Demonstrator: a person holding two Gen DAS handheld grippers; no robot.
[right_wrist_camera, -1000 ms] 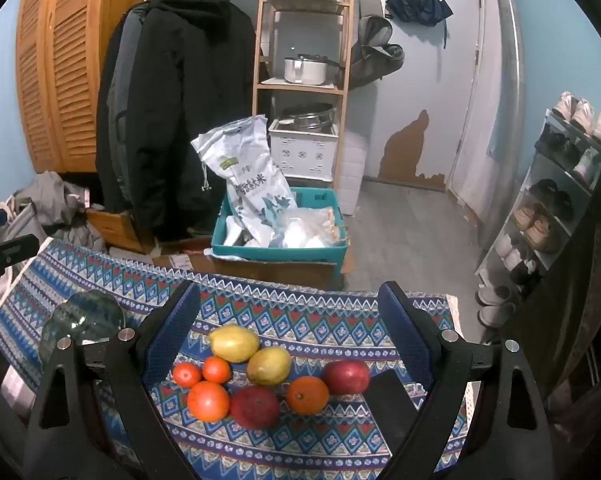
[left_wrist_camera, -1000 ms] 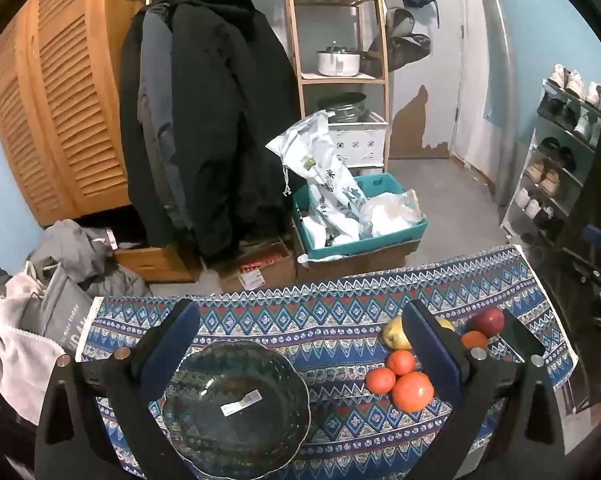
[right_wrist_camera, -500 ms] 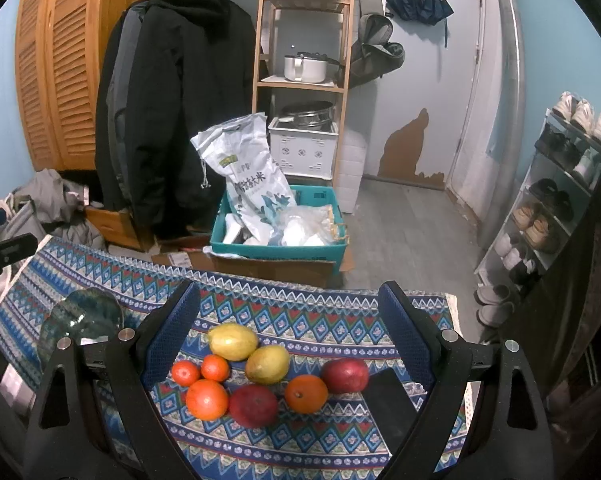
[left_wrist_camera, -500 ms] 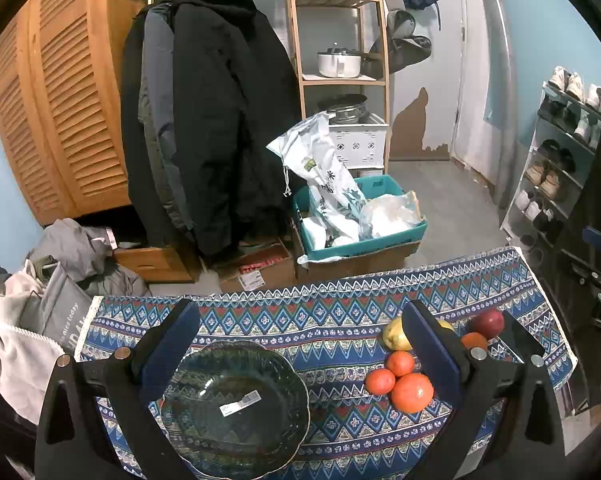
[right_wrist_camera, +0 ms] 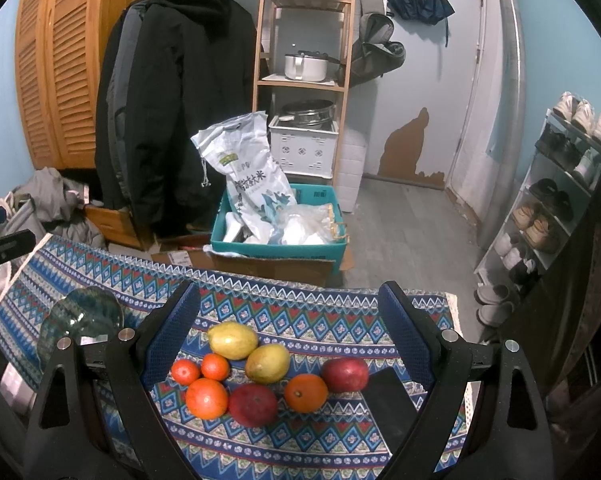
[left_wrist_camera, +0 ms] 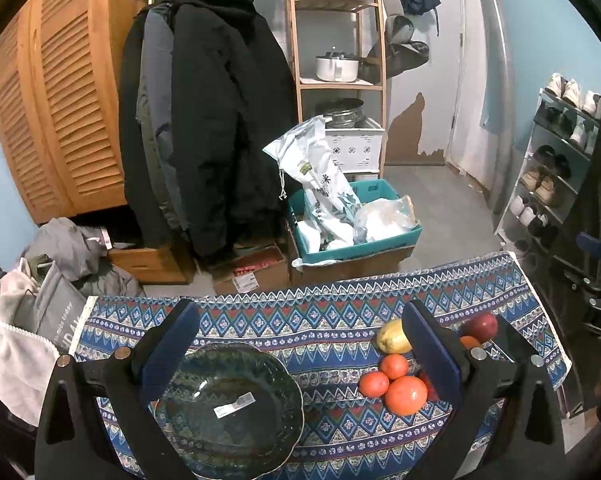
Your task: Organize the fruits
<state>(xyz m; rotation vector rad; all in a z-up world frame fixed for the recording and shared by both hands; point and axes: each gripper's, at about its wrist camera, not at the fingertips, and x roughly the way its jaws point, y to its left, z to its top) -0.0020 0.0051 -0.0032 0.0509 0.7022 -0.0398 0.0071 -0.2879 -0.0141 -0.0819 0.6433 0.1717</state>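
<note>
Both grippers hang with jaws spread wide, empty. The right gripper (right_wrist_camera: 288,344) should straddle one mango (right_wrist_camera: 267,363) squarely, then carry it left to the glass bowl (left_wrist_camera: 228,404).

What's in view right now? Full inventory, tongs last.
mangoes: 2, yellow-green, back of fruit cluster on cloth
tangerines: 2, small orange, left of cluster
oranges: 2, orange, front row
red fruits: 2, dark red, front middle and right
glass bowl: 1, dark green, empty, left of the fruit
phone: 1, black, right of fruit
tablecloth: 1, blue patterned
teal crate: 1, on floor, holds rice bag
left tongs: open, over bowl
right tongs: open, over fruit
</note>
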